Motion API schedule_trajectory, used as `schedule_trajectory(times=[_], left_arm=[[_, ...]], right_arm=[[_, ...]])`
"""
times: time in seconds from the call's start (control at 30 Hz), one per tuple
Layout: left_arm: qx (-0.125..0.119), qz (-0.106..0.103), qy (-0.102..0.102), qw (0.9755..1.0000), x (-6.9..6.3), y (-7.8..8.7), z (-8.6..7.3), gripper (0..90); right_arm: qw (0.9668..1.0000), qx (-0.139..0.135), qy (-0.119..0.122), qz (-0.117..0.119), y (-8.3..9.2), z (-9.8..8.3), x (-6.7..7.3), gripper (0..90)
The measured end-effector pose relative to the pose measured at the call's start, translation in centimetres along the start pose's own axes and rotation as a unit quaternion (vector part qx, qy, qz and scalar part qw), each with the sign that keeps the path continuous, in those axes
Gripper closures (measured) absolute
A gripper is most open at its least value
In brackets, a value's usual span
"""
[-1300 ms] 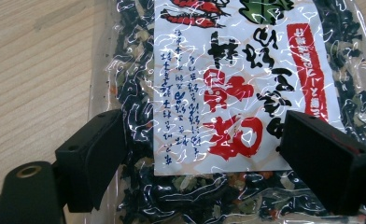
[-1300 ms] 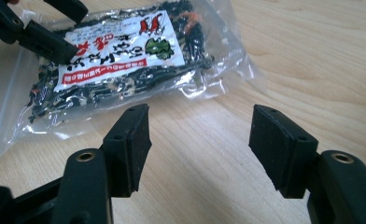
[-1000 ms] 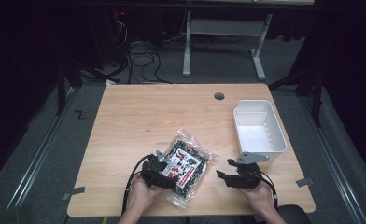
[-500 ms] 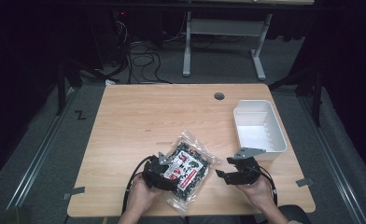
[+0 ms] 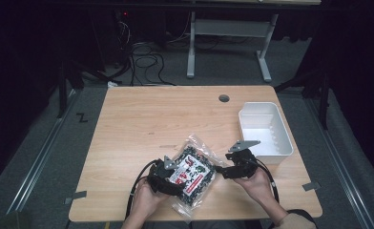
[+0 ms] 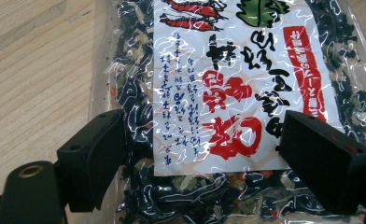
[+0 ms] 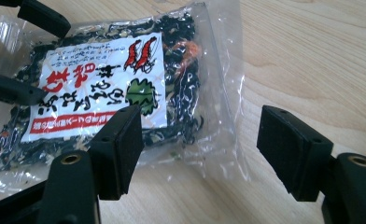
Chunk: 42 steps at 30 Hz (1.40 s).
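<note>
A clear bag of dark dried greens with a white, red-lettered label [image 5: 193, 171] lies flat on the wooden table [image 5: 166, 119] near its front edge. My left gripper [image 5: 171, 177] is at the bag's near-left end. In the left gripper view the bag [image 6: 228, 93] lies between the two wide-apart jaws of that gripper [image 6: 209, 161], which is open. My right gripper [image 5: 224, 170] is at the bag's right edge, open. In the right gripper view its jaws [image 7: 207, 149] straddle the bag's clear edge [image 7: 218, 140], and the left gripper's fingers [image 7: 41, 16] show at the far end.
A white plastic bin [image 5: 264, 128] stands at the right of the table, just behind the right hand. A cable hole [image 5: 223, 98] sits near the back edge. Cables trail from both grippers off the front. A table frame [image 5: 228, 43] stands on the floor beyond.
The right gripper has moved left and slightly forward, up to the bag's edge. The left gripper has edged further onto the bag. The bag has barely shifted.
</note>
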<state>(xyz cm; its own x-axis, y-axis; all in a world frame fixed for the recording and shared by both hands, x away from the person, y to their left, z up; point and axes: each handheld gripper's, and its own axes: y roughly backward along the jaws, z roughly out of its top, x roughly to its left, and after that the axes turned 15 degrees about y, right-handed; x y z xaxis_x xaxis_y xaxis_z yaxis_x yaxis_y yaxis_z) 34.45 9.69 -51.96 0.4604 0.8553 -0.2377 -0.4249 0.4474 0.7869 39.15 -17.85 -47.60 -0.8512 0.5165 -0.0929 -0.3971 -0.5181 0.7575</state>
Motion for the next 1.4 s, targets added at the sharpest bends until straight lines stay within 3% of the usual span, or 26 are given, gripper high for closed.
schedule_trajectory(times=[0.27,0.4,0.67,0.77,0.87,0.97,1.03,1.23,1.4], left_arm=[[0.005,-0.012,-0.019,0.9997,-0.6,-0.1,0.0,16.0],[0.006,-0.013,-0.019,0.9997,-0.6,-0.1,0.0,16.0],[0.003,-0.013,-0.011,0.9999,-0.5,-0.1,0.0,16.5],[0.003,-0.011,-0.009,0.9999,-0.5,-0.1,0.0,16.5],[0.003,-0.009,-0.006,0.9999,-0.5,-0.1,0.0,16.3],[-0.001,-0.009,0.002,1.0000,-0.5,-0.2,0.0,16.4],[-0.005,-0.005,0.007,0.9999,-0.4,-0.2,0.1,17.6],[-0.010,0.001,0.011,0.9999,-0.3,-0.3,0.2,19.2],[-0.011,0.000,0.014,0.9998,-0.2,-0.4,0.2,19.2]], right_arm=[[0.9994,0.031,0.018,0.002,-1.3,0.0,0.3,32.7],[0.9993,0.038,0.000,0.004,-2.3,-0.2,0.0,32.3],[0.9973,0.071,-0.013,0.011,-4.2,-0.4,-0.5,31.7],[0.9974,0.066,-0.024,0.017,-4.3,-0.4,-0.6,32.6],[0.9968,0.064,-0.034,0.033,-4.3,-0.6,-0.8,36.4],[0.9938,0.058,-0.062,0.071,-4.4,-0.9,-1.3,46.0],[0.9927,0.056,-0.067,0.083,-4.4,-1.1,-1.6,48.5],[0.9926,0.055,-0.065,0.087,-4.2,-1.3,-1.6,58.4],[0.9951,0.050,-0.046,0.072,-3.9,-1.1,-1.3,66.2]])
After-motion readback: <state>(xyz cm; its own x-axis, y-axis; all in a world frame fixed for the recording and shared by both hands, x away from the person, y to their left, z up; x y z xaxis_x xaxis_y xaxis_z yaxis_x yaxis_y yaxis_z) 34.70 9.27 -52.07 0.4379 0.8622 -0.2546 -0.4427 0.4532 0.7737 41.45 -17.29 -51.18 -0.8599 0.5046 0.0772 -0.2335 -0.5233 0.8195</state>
